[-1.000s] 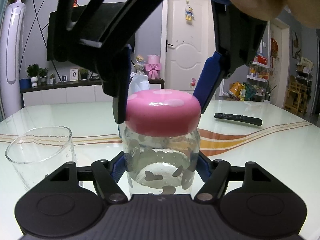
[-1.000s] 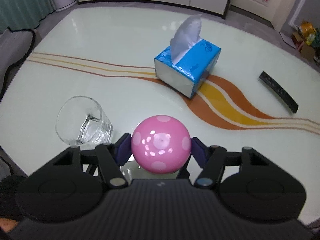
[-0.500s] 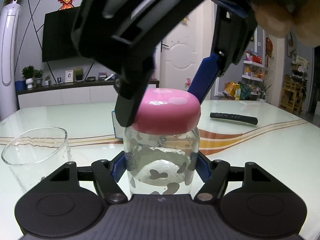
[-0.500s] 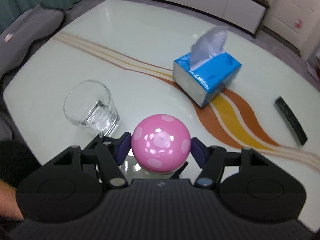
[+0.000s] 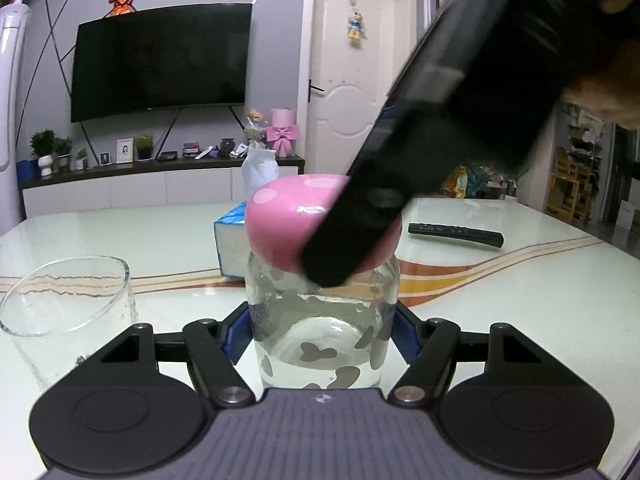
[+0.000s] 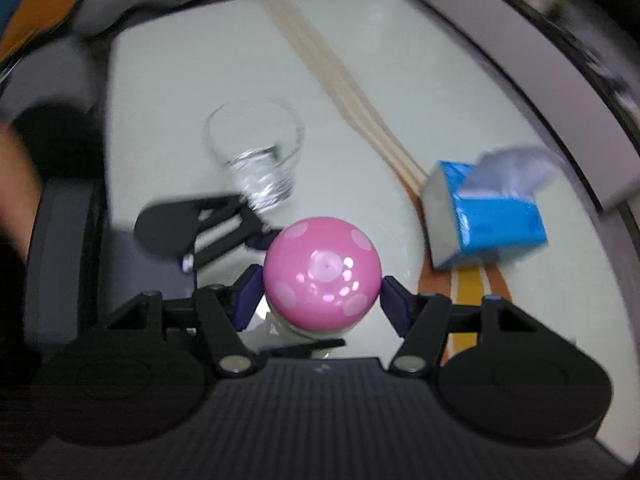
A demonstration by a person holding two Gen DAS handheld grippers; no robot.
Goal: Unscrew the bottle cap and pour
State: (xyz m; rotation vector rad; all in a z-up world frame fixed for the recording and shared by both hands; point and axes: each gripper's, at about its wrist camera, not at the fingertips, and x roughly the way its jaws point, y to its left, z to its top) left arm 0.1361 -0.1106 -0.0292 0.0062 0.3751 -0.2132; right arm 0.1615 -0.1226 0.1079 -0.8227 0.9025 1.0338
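A clear bottle (image 5: 320, 320) with grey cow spots and a little water stands on the table. My left gripper (image 5: 322, 338) is shut on its body, blue pads against both sides. A pink cap with pale dots (image 5: 280, 220) tops it. My right gripper (image 6: 322, 296) comes down from above and is shut on the cap (image 6: 322, 276). In the left wrist view one of its black fingers (image 5: 352, 240) crosses the front of the cap. An empty glass tumbler (image 5: 68, 304) stands left of the bottle, also visible as the tumbler (image 6: 256, 152) beyond the cap.
A blue tissue box (image 6: 492, 224) sits behind the bottle. A black remote (image 5: 456, 234) lies further right on the white glossy table (image 5: 520, 300) with orange stripes. A person's hand (image 5: 600, 96) holds the right gripper. The right wrist view is blurred.
My right gripper has rolled around the cap while gripping it, so its view of the table has swung. Its fingers moved from the cap's sides to its front. The left gripper and bottle stayed put.
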